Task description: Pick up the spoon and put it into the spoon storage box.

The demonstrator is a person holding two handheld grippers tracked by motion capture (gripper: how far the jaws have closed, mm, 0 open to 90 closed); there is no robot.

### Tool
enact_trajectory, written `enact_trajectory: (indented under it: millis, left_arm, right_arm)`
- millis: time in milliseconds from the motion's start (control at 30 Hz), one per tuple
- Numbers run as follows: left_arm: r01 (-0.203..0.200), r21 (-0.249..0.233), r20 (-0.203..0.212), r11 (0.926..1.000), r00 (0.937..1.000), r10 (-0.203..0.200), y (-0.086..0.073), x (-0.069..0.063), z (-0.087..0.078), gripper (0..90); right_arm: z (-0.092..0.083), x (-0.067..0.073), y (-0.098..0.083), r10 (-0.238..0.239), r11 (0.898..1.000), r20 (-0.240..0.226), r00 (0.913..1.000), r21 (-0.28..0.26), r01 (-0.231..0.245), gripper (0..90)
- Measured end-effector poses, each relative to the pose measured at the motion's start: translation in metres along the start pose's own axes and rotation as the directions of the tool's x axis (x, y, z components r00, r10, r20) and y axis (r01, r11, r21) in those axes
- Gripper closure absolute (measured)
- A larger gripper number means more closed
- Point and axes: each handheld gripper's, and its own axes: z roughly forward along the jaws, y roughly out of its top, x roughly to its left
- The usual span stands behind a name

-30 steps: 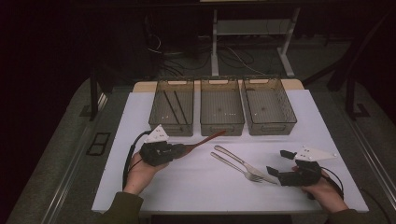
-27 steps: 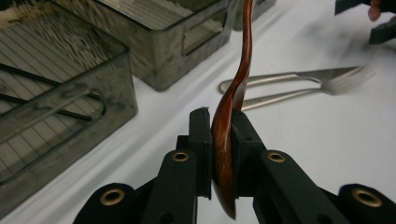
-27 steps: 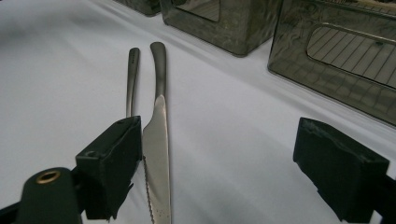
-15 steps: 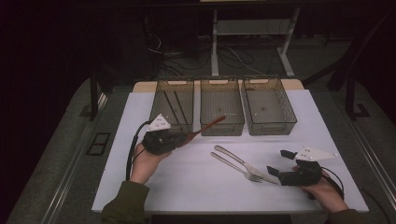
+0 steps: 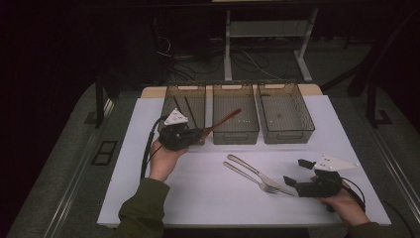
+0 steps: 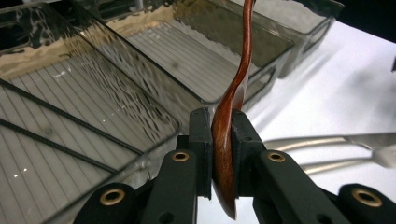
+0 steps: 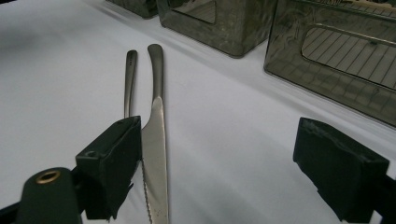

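Spoon in my left gripper, jaws clenched on its bowl end; in the left gripper view the pads pinch the reddish-brown wood edge-on from both sides. In the high view the handle runs out from the jaws toward two o'clock, its tip hanging over the near left part of the middle bin. The left bin, with two dark sticks lying in it, sits just at twelve o'clock of that hand; the right bin stands well off at three o'clock.

That long axis is what I judge the coming move to turn on: the spoon points across the middle bin on a slant, while the bin runs six to twelve, so I would swing the handle round before letting go, or it may bridge the rim.

My right gripper rests low on the white mat, jaws released and wide, grasping nothing. Knife and fork lie side by side at ten o'clock of it, handles away; the knife blade touches or nearly touches the left pad. My right hand is the nearer one to both.
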Motion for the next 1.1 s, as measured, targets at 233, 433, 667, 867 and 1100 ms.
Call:
enact_trajectory:
  millis: [233, 433, 667, 867, 1100]
  left_arm:
    - [0.012, 0.0, -0.033, 0.9999, 0.9994, -0.012, 0.017, 0.002, 0.013, 80.9]
    - [0.013, 0.012, -0.054, 0.9998, 0.9985, -0.012, 0.032, 0.002, 0.027, 80.8]
    - [0.028, 0.019, -0.07, 0.9994, 0.9972, -0.027, 0.045, 0.002, 0.047, 80.8]
    - [0.043, 0.035, -0.092, 0.9985, 0.995, -0.039, 0.051, 0.003, 0.062, 80.8]
    - [0.048, 0.068, -0.118, 0.9966, 0.9922, -0.04, 0.055, 0.002, 0.08, 80.8]
  right_arm:
    - [0.0, 0.0, 0.0, 0.001, 1.0, -0.001, 1.0, 0.001, -0.001, 15.0]
    - [0.0, 0.0, 0.0, 0.003, 1.0, -0.001, 1.0, -0.001, -0.003, 15.0]
    - [-0.001, 0.0, 0.0, 0.005, 1.0, -0.001, 1.0, -0.004, -0.005, 15.0]
    - [-0.001, 0.0, 0.0, 0.004, 1.0, -0.003, 1.0, -0.004, -0.004, 15.0]
    - [-0.002, 0.0, 0.0, 0.011, 1.0, -0.006, 0.9999, -0.003, -0.011, 15.0]
